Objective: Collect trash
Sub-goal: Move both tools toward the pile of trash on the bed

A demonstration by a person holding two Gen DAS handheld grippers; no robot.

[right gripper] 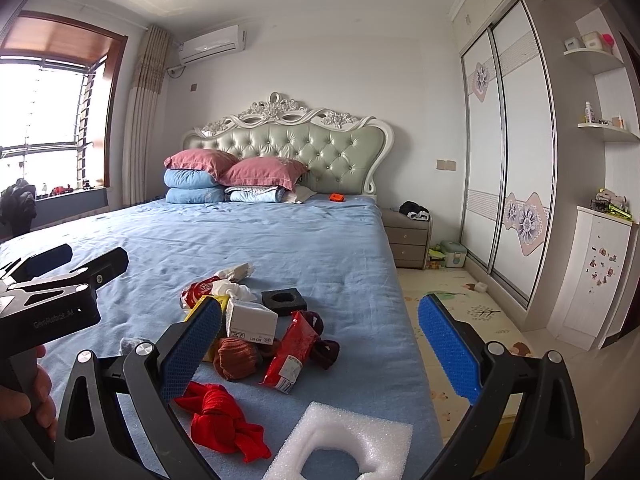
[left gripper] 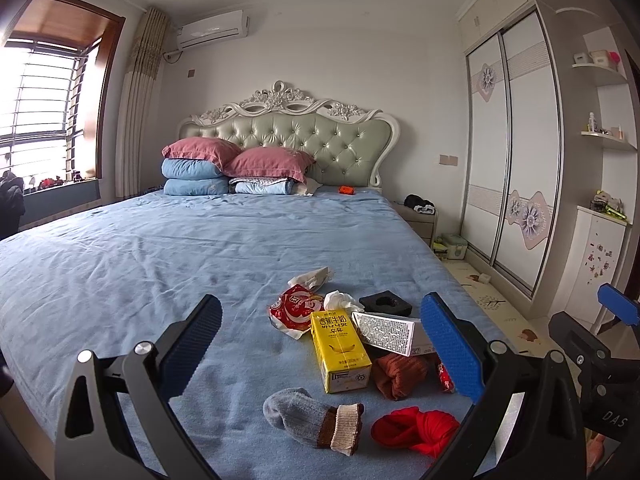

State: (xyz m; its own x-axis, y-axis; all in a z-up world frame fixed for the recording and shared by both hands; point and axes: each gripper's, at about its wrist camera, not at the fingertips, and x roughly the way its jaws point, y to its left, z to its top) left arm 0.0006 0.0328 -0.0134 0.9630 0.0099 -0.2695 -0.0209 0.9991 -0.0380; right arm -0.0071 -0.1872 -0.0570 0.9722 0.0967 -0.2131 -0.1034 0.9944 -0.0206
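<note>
A pile of trash and socks lies on the blue bed point(left gripper: 120, 248). In the left wrist view I see a yellow milk carton point(left gripper: 340, 350), a red snack wrapper point(left gripper: 292, 310), crumpled tissue point(left gripper: 340, 300), a black foam piece point(left gripper: 386, 303) and a white patterned box point(left gripper: 390, 332). My left gripper point(left gripper: 320, 344) is open above the pile and holds nothing. In the right wrist view a red wrapper point(right gripper: 292, 352), a white box point(right gripper: 252, 320) and a white foam sheet point(right gripper: 344, 440) lie near. My right gripper point(right gripper: 320, 344) is open and empty.
A grey sock point(left gripper: 312, 420), brown socks point(left gripper: 400, 372) and a red cloth point(right gripper: 224, 420) lie among the trash. Pillows point(left gripper: 240, 164) and folded quilts sit at the headboard. A nightstand point(right gripper: 408, 240), a wardrobe point(right gripper: 508, 160) and a floor mat point(right gripper: 460, 320) are to the right.
</note>
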